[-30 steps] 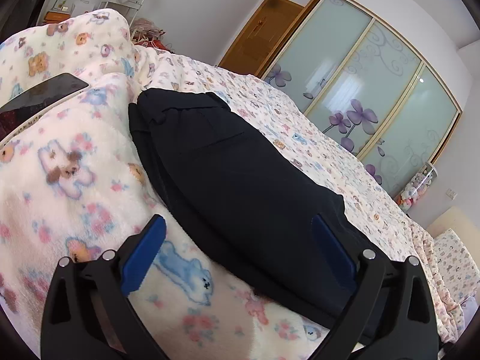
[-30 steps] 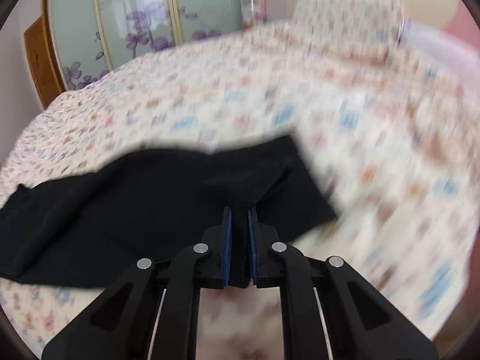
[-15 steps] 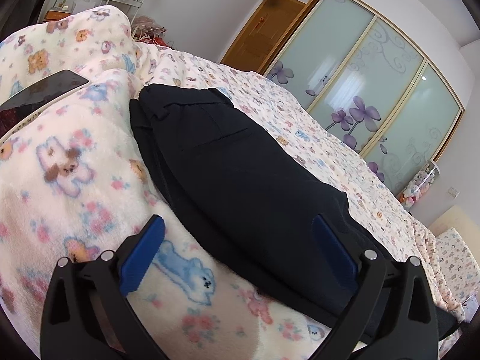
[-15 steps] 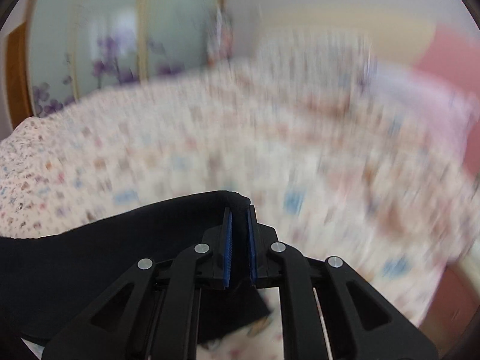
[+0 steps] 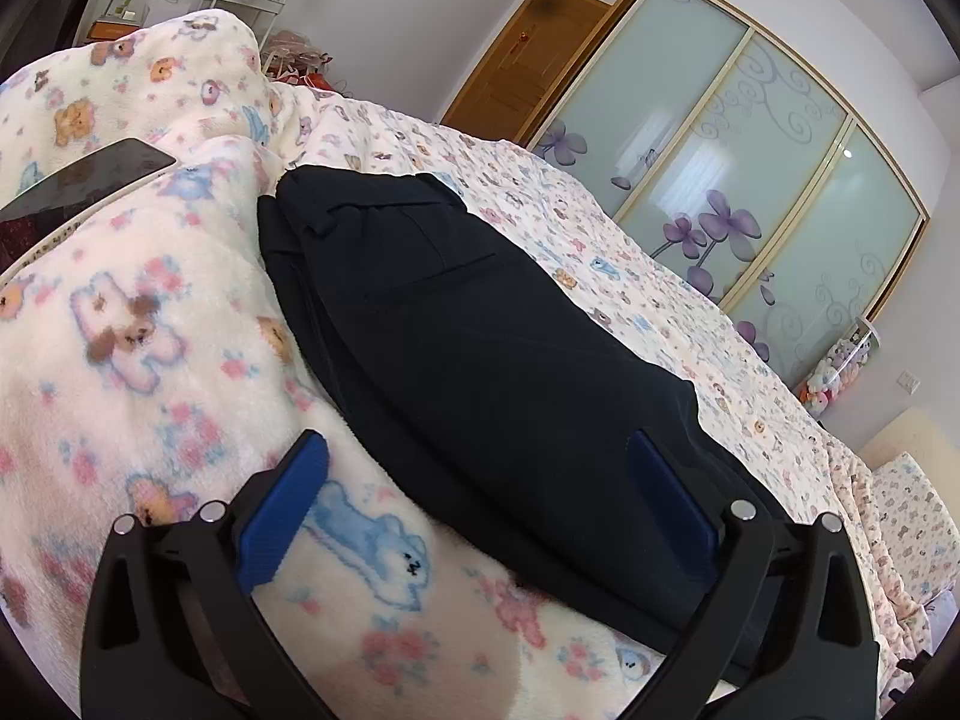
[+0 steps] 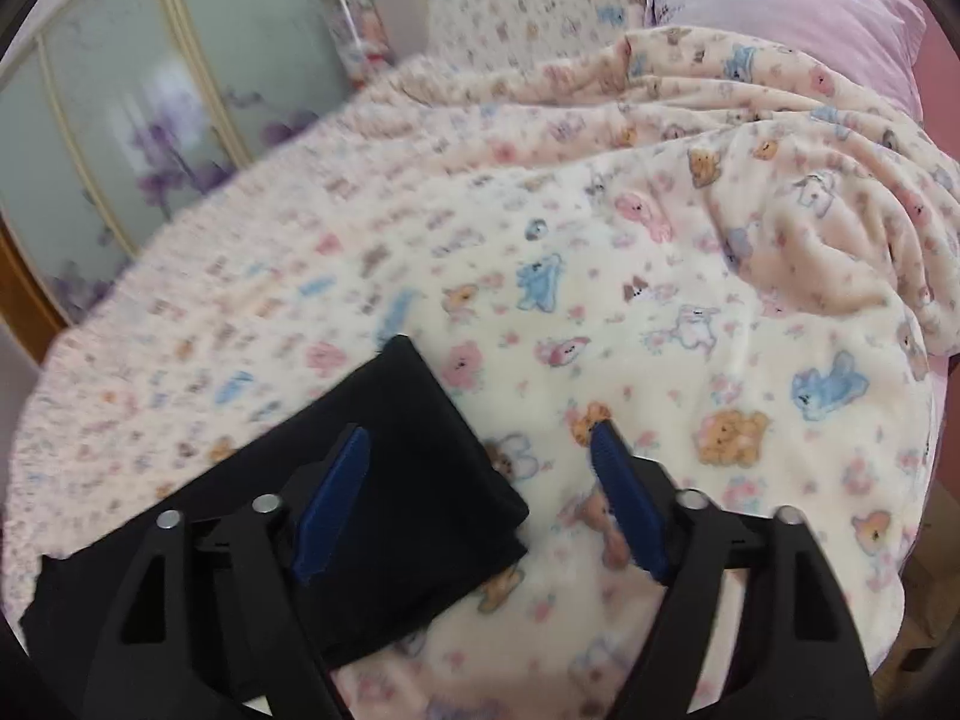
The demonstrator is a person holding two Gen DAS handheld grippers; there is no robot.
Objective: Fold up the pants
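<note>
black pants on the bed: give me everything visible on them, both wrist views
The black pants look like smooth woven trouser fabric, doubled into a long strip lying flat across the bed. The waistband end, with a belt loop and a slit back pocket, lies far from the left camera against the fleecy animal-print blanket. The near end shows a square folded corner in the right view, resting on that blanket. Both grippers hang over it with jaws apart; neither pinches the cloth.

A home bedroom — bed (image 5: pixel 630 276), fleece blanket (image 6: pixel 690 312), sliding-door wardrobe (image 5: pixel 750 150).
</note>
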